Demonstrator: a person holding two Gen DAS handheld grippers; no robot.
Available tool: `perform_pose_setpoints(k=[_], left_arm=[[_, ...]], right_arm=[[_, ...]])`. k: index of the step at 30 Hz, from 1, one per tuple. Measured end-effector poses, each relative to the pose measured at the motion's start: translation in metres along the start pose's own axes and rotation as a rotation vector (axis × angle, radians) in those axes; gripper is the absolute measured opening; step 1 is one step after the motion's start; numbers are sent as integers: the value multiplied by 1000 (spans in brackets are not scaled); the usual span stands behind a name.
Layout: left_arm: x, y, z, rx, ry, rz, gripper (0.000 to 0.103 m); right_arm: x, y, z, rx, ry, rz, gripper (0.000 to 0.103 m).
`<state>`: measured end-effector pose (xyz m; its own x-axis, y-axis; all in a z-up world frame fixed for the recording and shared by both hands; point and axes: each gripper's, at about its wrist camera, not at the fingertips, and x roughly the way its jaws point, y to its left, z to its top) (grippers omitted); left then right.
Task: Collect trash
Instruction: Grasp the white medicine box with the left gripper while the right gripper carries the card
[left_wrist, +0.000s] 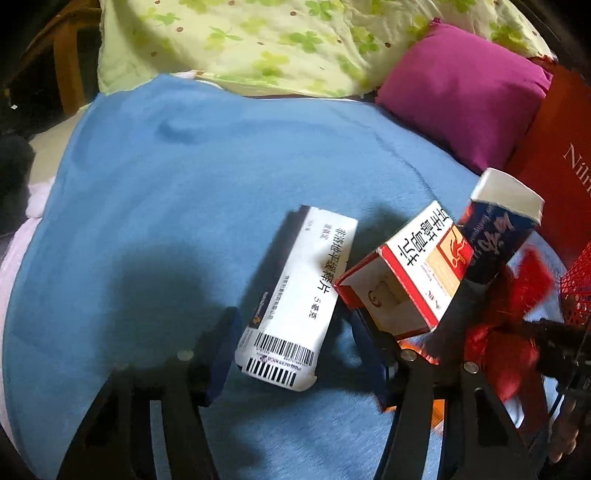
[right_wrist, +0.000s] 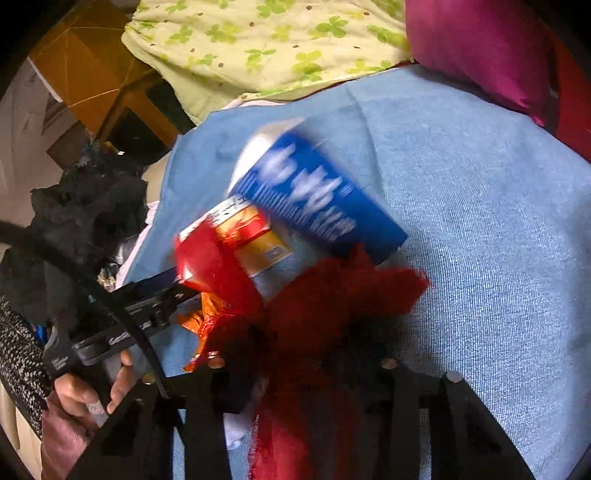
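Your trash, item by item:

1. White carton (left_wrist: 295, 299): long, flat, dark side panel, black print and a barcode at the near end. It lies flat on the blue blanket (left_wrist: 184, 192).
2. Red-and-white carton (left_wrist: 406, 280): near flap open, hollow interior showing, tilted, just right of item 1.
3. Blue carton (left_wrist: 498, 236): silver end cap, white lettering, standing tilted and blurred, touching item 2's far corner.
4. Red shredded wrapper (right_wrist: 332, 295): frayed, bunched below item 3.
5. Orange foil scrap (right_wrist: 201, 321): crumpled, beside item 4.
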<state>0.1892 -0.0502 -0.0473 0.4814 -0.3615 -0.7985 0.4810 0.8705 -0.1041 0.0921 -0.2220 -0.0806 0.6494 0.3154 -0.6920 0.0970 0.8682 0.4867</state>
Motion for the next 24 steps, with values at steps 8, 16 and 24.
perform_pose_setpoints(k=[8,16,24], left_arm=[[10,2,2,-15,27,-41,42],[-9,4,-2,-43,-12,-31,39],[-70,14,-30,-66,-86,54,39]], right_arm=[[-36,-26,-14,43,-43,17,39],[-76,-31,-33,51,-78,5,39],[-118,-20,-46,37,-125,25,39]])
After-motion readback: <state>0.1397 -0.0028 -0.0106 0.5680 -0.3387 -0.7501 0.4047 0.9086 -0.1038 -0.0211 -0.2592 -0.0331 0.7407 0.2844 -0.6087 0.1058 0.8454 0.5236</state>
